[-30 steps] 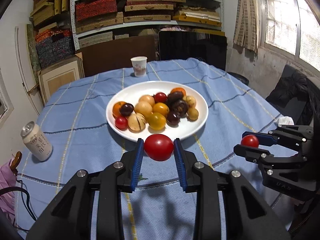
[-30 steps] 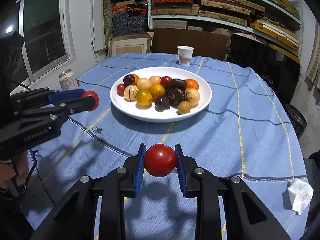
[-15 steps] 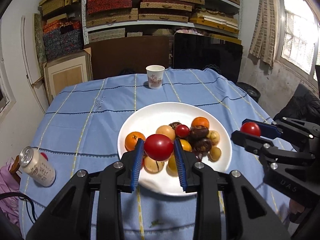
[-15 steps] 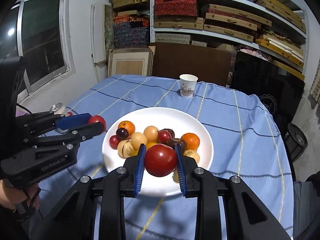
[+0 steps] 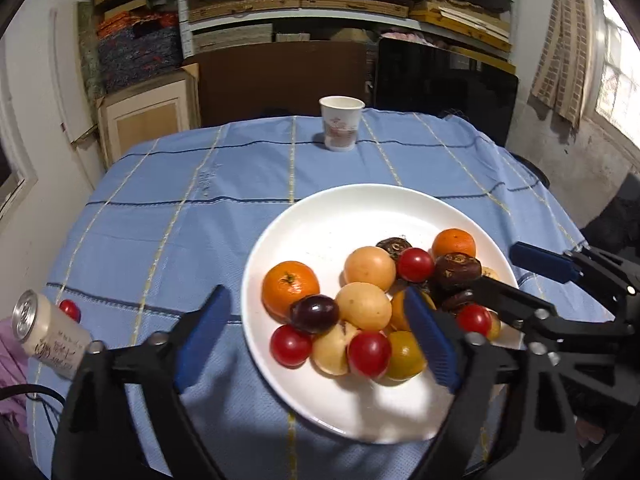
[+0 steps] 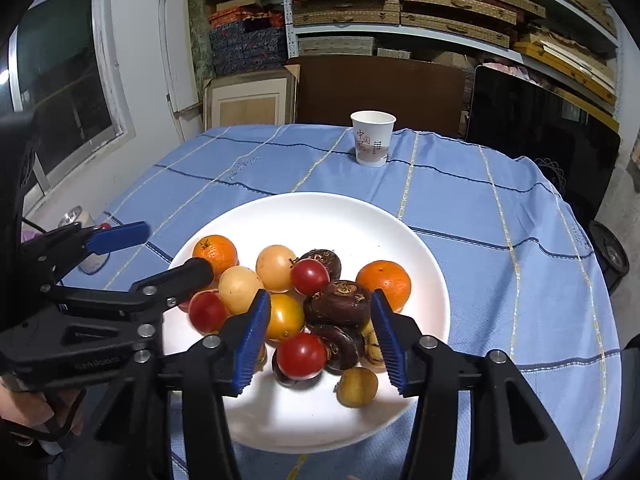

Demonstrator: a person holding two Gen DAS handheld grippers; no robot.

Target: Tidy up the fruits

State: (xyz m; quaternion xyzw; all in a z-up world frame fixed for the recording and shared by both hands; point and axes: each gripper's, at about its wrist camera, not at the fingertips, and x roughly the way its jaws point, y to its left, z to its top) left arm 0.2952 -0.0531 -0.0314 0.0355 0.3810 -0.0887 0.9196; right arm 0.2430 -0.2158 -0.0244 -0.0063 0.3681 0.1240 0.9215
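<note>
A white plate (image 5: 340,208) (image 6: 434,320) on the blue tablecloth holds a pile of oranges, yellow fruit, dark fruit and red tomatoes. My left gripper (image 5: 316,338) hangs over the plate's near left side with its jaws opening wide; a red tomato (image 5: 369,354) lies free on the pile between the pads, touching neither. My right gripper (image 6: 319,344) is over the pile's near right part, jaws opening, and a second red tomato (image 6: 301,354) rests on the fruit between its pads, clear of both. Each gripper shows in the other's view, left gripper (image 6: 160,254) and right gripper (image 5: 516,280).
A paper cup (image 5: 341,128) (image 6: 372,138) stands at the table's far edge. A drink can (image 5: 44,334) lies at the near left with a small red tomato (image 5: 70,309) beside it. Shelves of boxes and a dark screen stand behind the table.
Both grippers moved forward from the near table edge to over the plate, then opened. The two red tomatoes they held now lie on the fruit pile.
</note>
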